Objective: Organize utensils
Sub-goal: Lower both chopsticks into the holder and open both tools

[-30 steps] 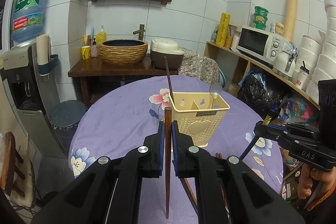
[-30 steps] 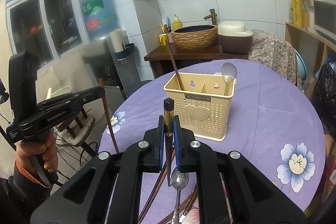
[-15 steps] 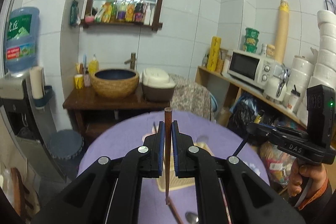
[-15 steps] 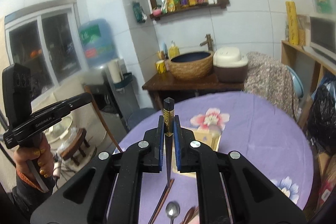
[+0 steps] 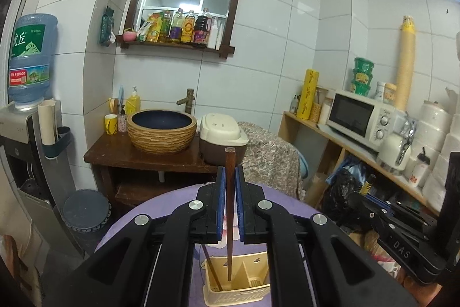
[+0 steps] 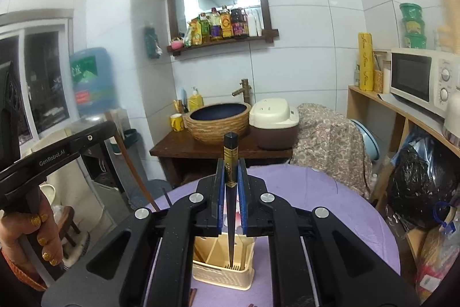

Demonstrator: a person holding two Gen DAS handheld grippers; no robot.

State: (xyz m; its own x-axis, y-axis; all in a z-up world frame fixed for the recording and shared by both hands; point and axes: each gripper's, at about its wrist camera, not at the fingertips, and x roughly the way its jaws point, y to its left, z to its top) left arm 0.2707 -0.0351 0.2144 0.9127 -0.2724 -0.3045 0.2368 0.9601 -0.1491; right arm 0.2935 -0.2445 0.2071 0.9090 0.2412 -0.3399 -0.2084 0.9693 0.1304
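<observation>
Fingers point(image 5: 220, 192) of the left gripper point(image 5: 229, 202) pinch a brown chopstick point(image 5: 229, 209) that stands straight up, its tip down inside the yellow basket point(image 5: 235, 294). Fingers point(image 6: 244, 192) of the right gripper point(image 6: 231, 199) pinch a black chopstick point(image 6: 231, 215) the same way, tip down in another part of the basket. The basket sits on the purple desk point(image 6: 330, 197). One more chopstick point(image 5: 212, 271) leans in the basket.

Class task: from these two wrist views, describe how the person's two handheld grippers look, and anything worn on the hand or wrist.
Both are matte black with silver bolts and blue finger pads. The left gripper reads "GenRobot.AI"; the right gripper reads "DAS". The left hand has gold nail polish and an orange sleeve cuff.
</observation>
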